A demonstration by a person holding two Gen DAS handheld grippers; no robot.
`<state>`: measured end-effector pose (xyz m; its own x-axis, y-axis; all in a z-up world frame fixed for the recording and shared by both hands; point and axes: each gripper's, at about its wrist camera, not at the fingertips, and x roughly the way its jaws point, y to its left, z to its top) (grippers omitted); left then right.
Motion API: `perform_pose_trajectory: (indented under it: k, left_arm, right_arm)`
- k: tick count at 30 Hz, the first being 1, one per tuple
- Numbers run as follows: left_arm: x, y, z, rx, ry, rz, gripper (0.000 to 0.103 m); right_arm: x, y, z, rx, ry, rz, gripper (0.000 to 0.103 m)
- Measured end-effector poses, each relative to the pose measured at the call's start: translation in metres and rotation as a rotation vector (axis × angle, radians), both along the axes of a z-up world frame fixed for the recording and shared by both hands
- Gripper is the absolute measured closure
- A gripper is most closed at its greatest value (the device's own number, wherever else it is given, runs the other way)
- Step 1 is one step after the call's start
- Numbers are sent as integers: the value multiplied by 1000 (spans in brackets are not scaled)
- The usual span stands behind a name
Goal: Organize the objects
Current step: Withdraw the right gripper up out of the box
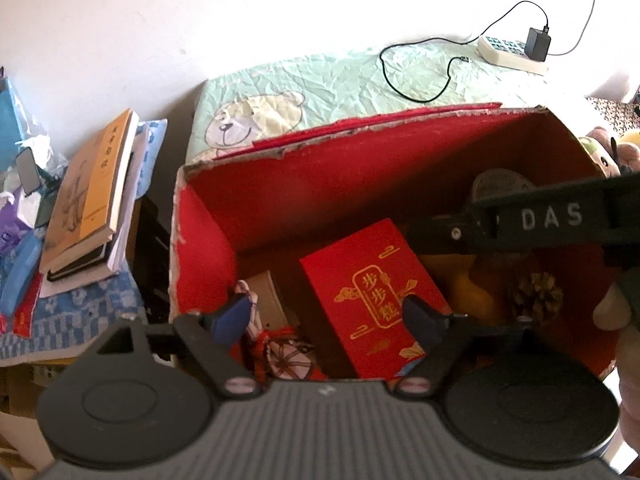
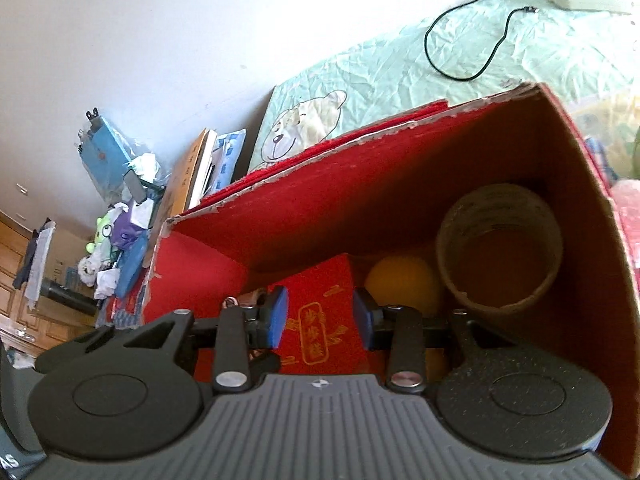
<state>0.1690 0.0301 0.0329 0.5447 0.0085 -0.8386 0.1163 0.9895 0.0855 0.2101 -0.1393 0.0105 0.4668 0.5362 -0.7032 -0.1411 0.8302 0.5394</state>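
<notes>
An open red cardboard box [image 1: 360, 136] [image 2: 360, 184] stands on the bed. Inside lie a red packet with gold characters [image 1: 372, 296] [image 2: 316, 280], a yellow ball [image 2: 400, 284], a brown tape roll [image 2: 496, 204], a pinecone-like thing [image 1: 540, 296], a small patterned sachet [image 1: 288, 356] and a beige box [image 1: 268, 296]. My left gripper [image 1: 325, 316] hangs open over the box, nothing between its blue pads. My right gripper [image 2: 320, 316] is open too, above the red packet and apart from it. Its black body [image 1: 540, 216] crosses the left wrist view at right.
A green bedspread with a bear print [image 1: 320, 84] lies behind the box, with a power strip [image 1: 508, 50] and a black cable [image 1: 420, 80] on it. A stack of books [image 1: 88, 196] and clutter [image 2: 116, 184] sit at left. Plush toys [image 1: 600, 148] lie at right.
</notes>
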Motion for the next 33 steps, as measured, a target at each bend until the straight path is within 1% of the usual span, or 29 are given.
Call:
perform_pose_trajectory:
  k: [4,10,15,21,26,33]
  left_arm:
    - [-1,-3,1,11,-12,-3,17]
    - [-4,-5,2,21,-20,1,14]
    - [-5,-3,3,20,-12,17,14]
    - [-11,-3,5,29,-14,31,14]
    - [-18,-6,11,35,-32,30,13]
    - [-32,-6,24,2,-60,46,13]
  right_arm:
    - [-5,-2,2,-27,-21,-13,50]
    - [-12,-6,5,-58,-46,-28,49]
    - [-20,2,9,-123,-66,-15,49]
    - [-31,-2,14,-143,-74,-32,49]
    - [-40,-4,22,-180,-112,-53,49]
    - [-59,-1,40,-238,-182,-65,49]
